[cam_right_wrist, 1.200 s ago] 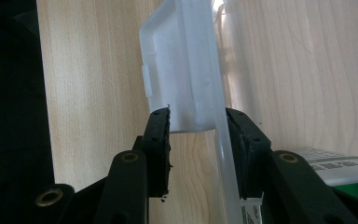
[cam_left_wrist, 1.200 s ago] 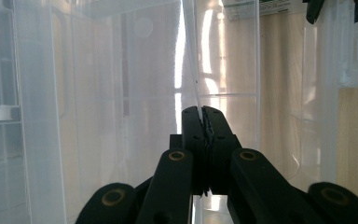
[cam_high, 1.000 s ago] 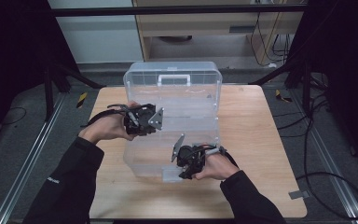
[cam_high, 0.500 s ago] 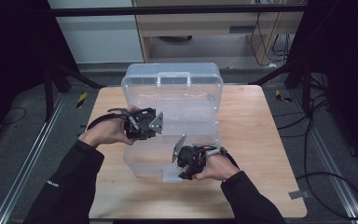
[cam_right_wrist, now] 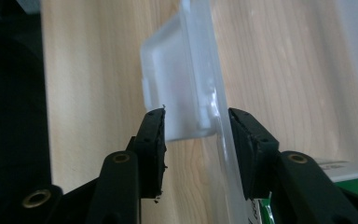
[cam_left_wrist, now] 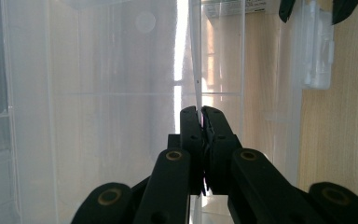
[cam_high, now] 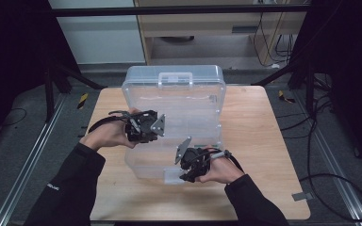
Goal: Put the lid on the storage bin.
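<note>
- Centrally, a clear plastic storage box point(cam_high: 179, 122) sits on the wooden table point(cam_high: 264, 141), its lid point(cam_high: 174, 101) raised and leaning toward the far edge, with a handle point(cam_high: 174, 77) at its top.
- Left gripper point(cam_high: 146, 127): held at the box's left side. In the left gripper view its jaws are pressed together on a thin clear plastic wall point(cam_left_wrist: 196, 70) of the box, which runs upward from between the pads.
- Right gripper point(cam_high: 188, 172): held at the near edge of the box, beside the front latch point(cam_high: 172, 175). In the right gripper view the jaws stand either side of the latch tab point(cam_right_wrist: 179, 84) and the clear rim; they have just been opening, and a gap shows between the left pad and the plastic, so nothing is clamped.
- Hands: the left hand point(cam_high: 108, 134) and right hand point(cam_high: 221, 169) come in from the near side, both in dark sleeves.
- Table surface: bare light wood around the box.
</note>
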A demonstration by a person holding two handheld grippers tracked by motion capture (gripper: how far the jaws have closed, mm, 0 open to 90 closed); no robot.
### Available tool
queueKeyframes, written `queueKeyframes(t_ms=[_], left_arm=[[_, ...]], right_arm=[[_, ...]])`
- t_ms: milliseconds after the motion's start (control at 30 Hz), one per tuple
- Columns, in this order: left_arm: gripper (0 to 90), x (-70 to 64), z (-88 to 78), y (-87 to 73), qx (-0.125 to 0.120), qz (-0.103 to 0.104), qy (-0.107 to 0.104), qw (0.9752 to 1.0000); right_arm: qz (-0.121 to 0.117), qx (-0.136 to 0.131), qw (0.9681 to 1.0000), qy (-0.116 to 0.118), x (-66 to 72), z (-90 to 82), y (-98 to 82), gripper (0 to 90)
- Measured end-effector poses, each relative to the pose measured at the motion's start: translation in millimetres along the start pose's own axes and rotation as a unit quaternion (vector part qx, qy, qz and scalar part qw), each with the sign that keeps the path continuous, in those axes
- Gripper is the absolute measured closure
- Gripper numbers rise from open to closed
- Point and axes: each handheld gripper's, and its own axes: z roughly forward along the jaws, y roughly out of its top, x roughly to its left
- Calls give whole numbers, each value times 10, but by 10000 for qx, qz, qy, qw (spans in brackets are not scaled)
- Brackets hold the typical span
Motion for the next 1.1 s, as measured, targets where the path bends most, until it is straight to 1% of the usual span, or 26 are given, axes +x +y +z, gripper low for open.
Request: queueKeyframes(t_ms=[67, 100, 133, 167, 200, 233, 267, 367, 467, 500, 533, 567, 633, 700, 733, 767, 800, 833, 867, 900, 933, 967, 1000, 1033, 1067, 1100], left_arm=[[873, 2, 0, 7, 28, 25, 5, 10000], [872, 12, 0, 8, 31, 70, 18, 10000], [872, 12, 0, 8, 31, 70, 18, 10000], [872, 2, 3, 2, 21, -17, -10, 10000], [872, 4, 6, -2, -4, -31, -17, 10000], [871, 7, 4, -1, 10, -38, -34, 10000], [871, 15, 4, 1, 5, 8, -24, 10000], [870, 21, 4, 3, 7, 14, -28, 10000], [869, 21, 5, 7, 19, 3, -29, 10000], [870, 22, 5, 8, 21, -1, -33, 10000], [870, 22, 8, 10, 10, -8, -30, 10000], [870, 23, 6, 15, 38, -5, -37, 10000], [869, 22, 7, 19, 48, -9, -38, 10000], [869, 22, 6, 20, 59, -14, -38, 10000], [870, 20, 6, 20, 63, -17, -39, 10000], [869, 19, 7, 24, 79, -17, -42, 10000], [869, 19, 7, 24, 79, -17, -42, 10000], [869, 18, 8, 26, 83, -15, -43, 10000], [869, 12, 9, 27, 89, -54, -56, 9999], [869, 11, 9, 28, 91, -55, -57, 9999], [869, 11, 10, 28, 92, -52, -58, 9999], [869, 10, 10, 28, 92, -55, -60, 9999], [869, 9, 10, 27, 91, -55, -60, 9999], [869, 9, 11, 27, 91, -56, -63, 9999], [869, 8, 11, 27, 89, -58, -63, 9999], [869, 8, 12, 28, 90, -56, -68, 9999]], right_arm=[[14, -115, 9999, -19, 5, -46, -7, 578], [37, -224, 9997, -43, 11, -91, -23, 586], [37, -224, 9997, -43, 11, -91, -23, 586], [39, -339, 9994, -80, 10, -119, -35, 594], [81, -444, 9990, -51, 6, -154, -48, 601], [105, -542, 9985, -69, 5, -189, -62, 607], [143, -632, 9978, -120, 16, -224, -77, 619], [176, -814, 9963, -193, 18, -330, -135, 683], [353, -1026, 9938, -228, 10, -405, -218, 765], [363, -1051, 9935, -239, 4, -420, -238, 785], [434, -1086, 9929, -233, 6, -436, -261, 804], [512, -1151, 9917, -256, 13, -468, -301, 846], [514, -1179, 9914, -260, 10, -484, -321, 867], [597, -1282, 9896, -281, 11, -517, -357, 899], [615, -1325, 9887, -337, 11, -535, -374, 900], [659, -1430, 9867, -404, 18, -562, -404, 900], [659, -1430, 9867, -404, 18, -562, -404, 900], [719, -1464, 9856, -437, 21, -589, -426, 900], [719, -1464, 9856, -437, 21, -589, -426, 900], [753, -1574, 9833, -512, 13, -633, -449, 900], [753, -1574, 9833, -512, 13, -633, -449, 900], [782, -1664, 9815, -527, 3, -661, -462, 900], [804, -1768, 9790, -619, -2, -692, -474, 900], [849, -1869, 9766, -644, -13, -725, -484, 900], [901, -1975, 9737, -696, -19, -760, -496, 900], [977, -2181, 9681, -753, -38, -826, -523, 900]])
